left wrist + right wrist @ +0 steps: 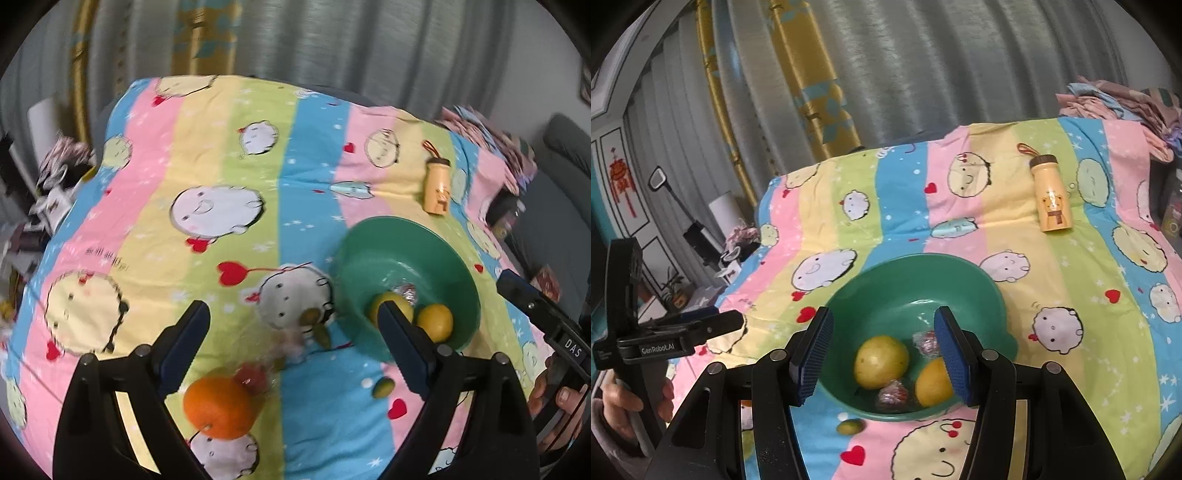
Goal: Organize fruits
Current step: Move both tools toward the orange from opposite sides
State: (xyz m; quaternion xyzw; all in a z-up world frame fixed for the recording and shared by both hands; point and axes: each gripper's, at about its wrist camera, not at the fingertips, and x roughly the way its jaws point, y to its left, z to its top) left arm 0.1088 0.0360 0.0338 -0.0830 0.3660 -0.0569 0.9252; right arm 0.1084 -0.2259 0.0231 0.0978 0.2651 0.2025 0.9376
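Fruits partly sorted: two lemons (881,362) sit in the green bowl (979,280); orange (218,406) remains outside; both jaws empty, apart.

Two yellow fruits (881,362) in green bowl (982,284)

A striped cartoon sheet (1071,295) covers the desk. On it sit a green bowl (993,291), a yellow bottle (1052,195), an orange (218,406) and a small lime (851,427).
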